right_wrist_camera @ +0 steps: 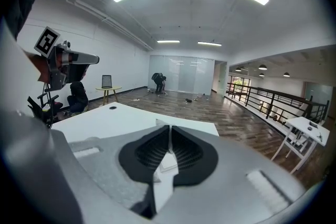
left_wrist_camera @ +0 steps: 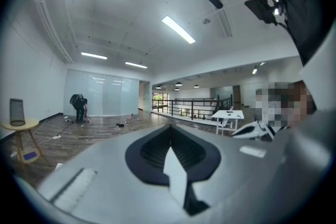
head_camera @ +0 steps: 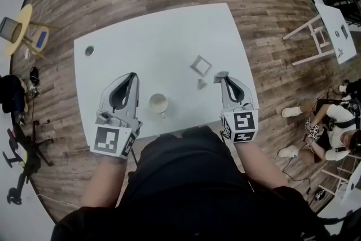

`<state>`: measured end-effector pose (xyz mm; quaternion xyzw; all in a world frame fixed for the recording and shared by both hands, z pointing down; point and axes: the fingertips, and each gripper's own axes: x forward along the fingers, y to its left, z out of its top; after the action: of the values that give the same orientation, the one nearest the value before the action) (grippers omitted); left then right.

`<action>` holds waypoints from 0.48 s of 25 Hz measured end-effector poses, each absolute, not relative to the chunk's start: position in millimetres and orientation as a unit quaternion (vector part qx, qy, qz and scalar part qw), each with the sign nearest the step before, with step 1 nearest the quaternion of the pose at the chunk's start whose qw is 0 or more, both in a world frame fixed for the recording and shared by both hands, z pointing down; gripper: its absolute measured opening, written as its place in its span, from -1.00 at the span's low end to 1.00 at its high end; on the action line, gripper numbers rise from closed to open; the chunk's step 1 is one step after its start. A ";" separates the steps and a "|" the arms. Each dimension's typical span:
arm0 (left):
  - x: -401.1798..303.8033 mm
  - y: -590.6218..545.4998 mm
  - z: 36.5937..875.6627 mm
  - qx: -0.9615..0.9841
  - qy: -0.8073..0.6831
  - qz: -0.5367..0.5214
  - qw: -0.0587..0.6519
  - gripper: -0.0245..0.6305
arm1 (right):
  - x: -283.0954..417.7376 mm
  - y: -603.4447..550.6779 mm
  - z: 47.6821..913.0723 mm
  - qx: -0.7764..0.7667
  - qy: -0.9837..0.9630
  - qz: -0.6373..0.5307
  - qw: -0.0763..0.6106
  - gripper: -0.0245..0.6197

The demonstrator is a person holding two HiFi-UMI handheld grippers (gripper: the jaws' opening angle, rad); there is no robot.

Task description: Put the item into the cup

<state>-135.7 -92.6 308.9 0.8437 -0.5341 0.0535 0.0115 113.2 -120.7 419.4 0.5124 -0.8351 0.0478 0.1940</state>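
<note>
On the white worktop (head_camera: 146, 48), the cup (head_camera: 158, 103) stands upright near the person's edge. A square item (head_camera: 201, 65) lies flat to the right of the cup and farther from the person, and a small grey piece (head_camera: 201, 84) sits just on the near side of the square item, both well apart from the cup. Just left of the cup the left claw (head_camera: 133, 75) hovers with its jaws together on nothing, and right of the cup, near the small grey piece, the right claw (head_camera: 220, 75) is likewise closed, gripping nothing as far as the blurred tips allow.
</note>
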 end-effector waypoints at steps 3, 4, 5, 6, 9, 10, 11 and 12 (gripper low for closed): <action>-142.3 -91.5 306.7 0.838 -0.543 0.051 0.010 -0.92 | 110.3 -121.6 416.9 0.507 -0.839 0.045 0.194 -0.87; -144.2 -90.7 306.0 0.836 -0.546 0.050 0.010 -0.92 | 109.0 -122.2 416.6 0.505 -0.840 0.045 0.194 -0.87; -146.0 -89.7 305.6 0.835 -0.548 0.051 0.009 -0.92 | 107.4 -122.9 416.7 0.502 -0.841 0.045 0.194 -0.87; -147.9 -88.5 305.8 0.833 -0.551 0.052 0.008 -0.92 | 105.7 -123.8 417.0 0.500 -0.843 0.045 0.194 -0.87; -155.6 -84.0 308.0 0.828 -0.559 0.054 0.009 -0.93 | 99.7 -126.3 417.1 0.493 -0.847 0.044 0.194 -0.87; -158.6 -82.5 308.5 0.825 -0.562 0.054 0.010 -0.92 | 97.0 -126.7 416.9 0.490 -0.849 0.043 0.194 -0.87; -161.6 -81.0 308.7 0.823 -0.566 0.054 0.010 -0.92 | 94.0 -126.8 416.6 0.487 -0.851 0.042 0.194 -0.87; -164.2 -79.6 308.6 0.820 -0.569 0.054 0.011 -0.92 | 91.0 -126.9 416.3 0.483 -0.853 0.041 0.194 -0.87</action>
<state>-164.2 -79.6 308.6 0.8202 -0.5694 0.0539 0.0106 91.0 -126.9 416.3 0.4826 -0.8531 0.0413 0.1938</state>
